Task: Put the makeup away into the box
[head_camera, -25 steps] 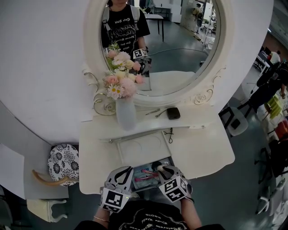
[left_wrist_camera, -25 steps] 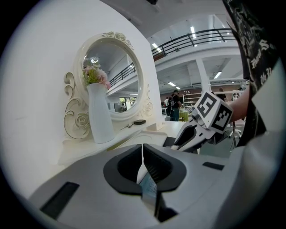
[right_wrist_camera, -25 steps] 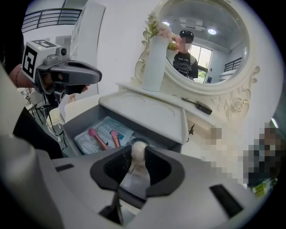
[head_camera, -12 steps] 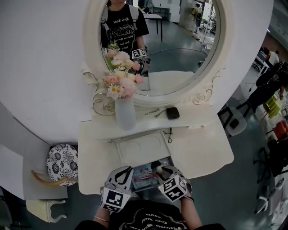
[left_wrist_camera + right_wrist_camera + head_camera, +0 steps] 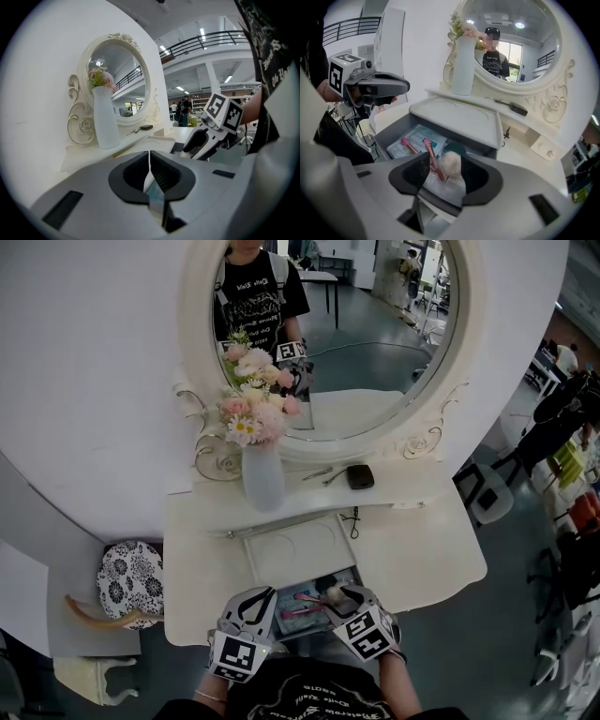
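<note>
The dressing table's front drawer (image 5: 302, 584) stands open, and its grey inside (image 5: 389, 132) holds pink-handled brushes (image 5: 408, 144) on a blue-printed packet (image 5: 417, 137). My right gripper (image 5: 343, 600) (image 5: 443, 174) hangs over the drawer's right end. Its jaws have just been opening and now stand open. A fluffy cream brush head (image 5: 451, 164) (image 5: 330, 593) lies between them, and the pads are not pressing on it. My left gripper (image 5: 256, 604) (image 5: 149, 165) hovers at the drawer's left end with its pads meeting at the tips, shut with nothing visibly held.
A white vase of pink flowers (image 5: 262, 474) stands on the table's raised shelf below the oval mirror (image 5: 328, 334). A black compact (image 5: 360, 476) and thin metal tools (image 5: 319, 472) lie on that shelf. A patterned stool (image 5: 131, 582) sits at the left.
The right gripper's jaws have spread apart over the drawer, and the cream brush head lies free between them. The left gripper has stayed where it was.
</note>
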{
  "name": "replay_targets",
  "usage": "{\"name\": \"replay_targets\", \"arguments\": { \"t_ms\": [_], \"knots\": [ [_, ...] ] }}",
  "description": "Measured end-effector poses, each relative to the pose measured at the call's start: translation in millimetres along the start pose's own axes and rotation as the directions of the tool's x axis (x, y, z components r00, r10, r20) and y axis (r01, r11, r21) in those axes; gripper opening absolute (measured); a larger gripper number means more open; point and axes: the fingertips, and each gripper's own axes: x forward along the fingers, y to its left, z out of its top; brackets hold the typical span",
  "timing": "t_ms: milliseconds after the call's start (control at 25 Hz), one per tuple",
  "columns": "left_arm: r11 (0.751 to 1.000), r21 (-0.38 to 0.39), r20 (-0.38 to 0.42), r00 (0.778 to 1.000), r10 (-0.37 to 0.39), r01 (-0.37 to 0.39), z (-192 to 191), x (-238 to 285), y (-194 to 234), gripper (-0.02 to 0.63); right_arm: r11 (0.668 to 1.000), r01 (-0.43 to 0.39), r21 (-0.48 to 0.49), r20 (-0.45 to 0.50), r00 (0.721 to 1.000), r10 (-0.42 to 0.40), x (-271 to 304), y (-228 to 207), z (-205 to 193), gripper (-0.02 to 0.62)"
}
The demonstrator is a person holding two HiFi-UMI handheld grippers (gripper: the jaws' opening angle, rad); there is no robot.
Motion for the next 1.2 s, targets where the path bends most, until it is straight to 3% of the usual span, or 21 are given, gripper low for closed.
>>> {"name": "replay_targets", "arguments": {
  "t_ms": [200,400,920,1200],
  "knots": [
    [1.000,-0.003,0.005,1.000,-0.010,0.010,1,0,-2,0.023,1.000,0.021,-0.016,0.033,0.999,-0.020,-8,-4,9,0.221],
    [1.000,-0.002,0.009,1.000,-0.015,0.015,2,2,-5,0.023,0.998,0.028,0.056,0.104,0.994,-0.033,-16,-10,17,0.222],
    [1.000,-0.022,0.007,1.000,-0.019,0.019,4,9,-10,0.023,0.991,0.135,0.011,0.139,0.981,-0.135,-41,-38,24,0.222],
    [0.999,-0.032,0.014,1.000,-0.019,0.020,8,17,-13,0.023,0.984,0.164,0.065,0.202,0.964,-0.174,-51,-52,27,0.222]
  ]
}}
